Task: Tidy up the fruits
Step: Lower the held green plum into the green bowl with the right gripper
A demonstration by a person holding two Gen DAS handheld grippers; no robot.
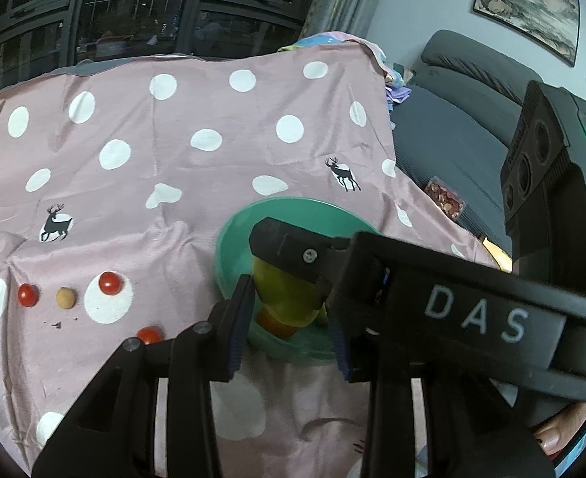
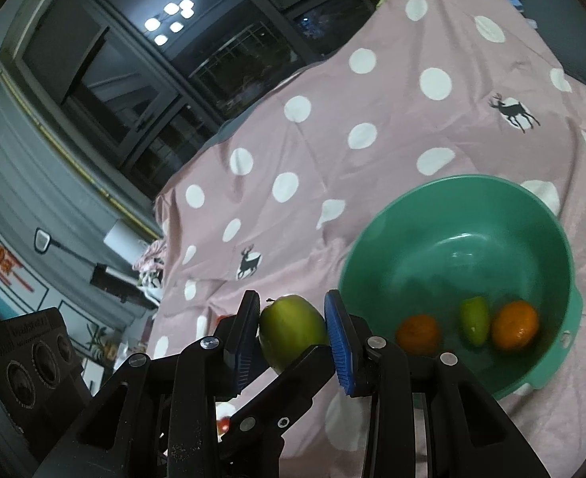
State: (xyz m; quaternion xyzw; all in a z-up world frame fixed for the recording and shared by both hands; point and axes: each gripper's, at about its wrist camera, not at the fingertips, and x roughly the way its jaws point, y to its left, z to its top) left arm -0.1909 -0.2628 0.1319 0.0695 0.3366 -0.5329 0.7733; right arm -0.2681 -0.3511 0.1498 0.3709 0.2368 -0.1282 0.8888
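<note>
A green apple [image 2: 293,330] is off the cloth, and my right gripper [image 2: 293,298] is shut on it with a blue pad on each side. The apple [image 1: 281,292] also sits between the pads of my left gripper [image 1: 289,298], which press on its sides. One of the right gripper's fingers [image 1: 289,243] crosses over its top. Beside it is the green bowl [image 2: 372,239], holding two oranges [image 2: 516,324] and a small green fruit [image 2: 474,320]. In the left wrist view the apple hangs over the bowl [image 1: 229,239].
Three cherry tomatoes [image 1: 109,283] and a small tan fruit [image 1: 65,298] lie on the pink dotted cloth [image 1: 173,151] left of the bowl. A dark sofa [image 1: 452,139] and a clear snack box [image 1: 444,197] are past the cloth's right edge. Dark windows stand behind.
</note>
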